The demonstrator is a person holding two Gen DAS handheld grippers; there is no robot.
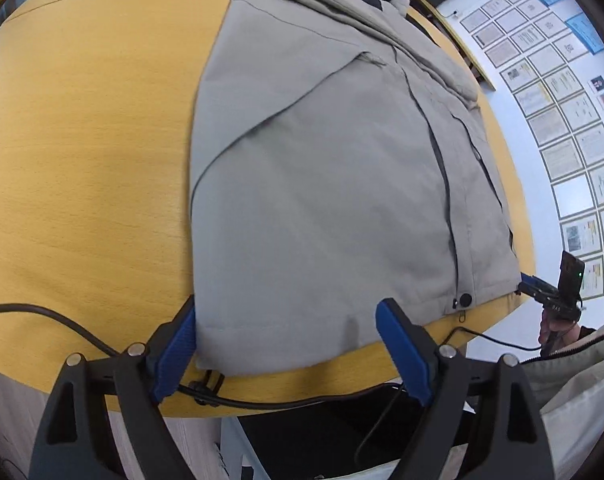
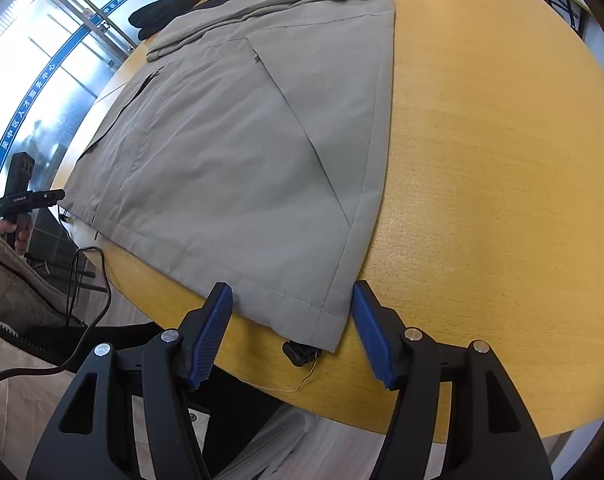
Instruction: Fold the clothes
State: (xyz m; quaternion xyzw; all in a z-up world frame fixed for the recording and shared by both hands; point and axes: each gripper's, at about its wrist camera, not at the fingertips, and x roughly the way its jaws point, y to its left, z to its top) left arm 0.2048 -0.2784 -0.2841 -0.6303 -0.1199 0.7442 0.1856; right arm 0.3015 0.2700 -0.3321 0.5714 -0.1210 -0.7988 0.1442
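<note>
The left gripper (image 1: 286, 320) hangs spread wide at the near hem of the grey jacket (image 1: 321, 168), one blue pad against the hem's left corner and nothing pinched between them; the right gripper (image 2: 292, 300) is likewise released, its pads straddling the hem's right corner. The jacket lies flat on the round wooden table (image 1: 82, 140), sleeves already laid inward across the body, hem at the near edge and the collar end bunched at the far side. It looks a light, thin woven shell: soft and limp, likely a little slick, so it will sag and slide rather than hold a crease. The stitched hem and the snap placket (image 1: 466, 299) are the firmer parts; the two hem corners seem the fair place to take hold. A drawcord toggle (image 2: 300, 354) dangles below the right corner, though whether it would snag is hard to tell.
</note>
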